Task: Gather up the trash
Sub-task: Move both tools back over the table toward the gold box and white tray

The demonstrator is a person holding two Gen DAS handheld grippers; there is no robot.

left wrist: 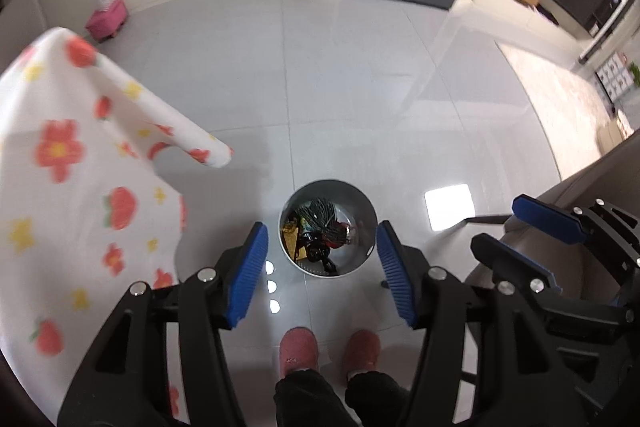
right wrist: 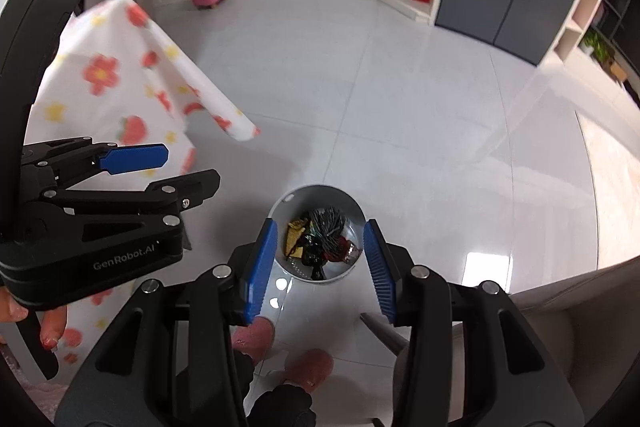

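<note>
Both the left gripper (left wrist: 322, 273) and right gripper (right wrist: 320, 265) hang wide and empty above the trash-filled bin (left wrist: 366, 223), which a careless descent could tip.

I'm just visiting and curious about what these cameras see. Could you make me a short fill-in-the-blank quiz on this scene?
1. The round bin stands on the ____.
2. Both the left gripper and the right gripper are ____, holding nothing.
3. The tablecloth is printed with red ____.
4. The person's slippers are ____ in colour.

Missing words: floor; open; flowers; pink
</note>
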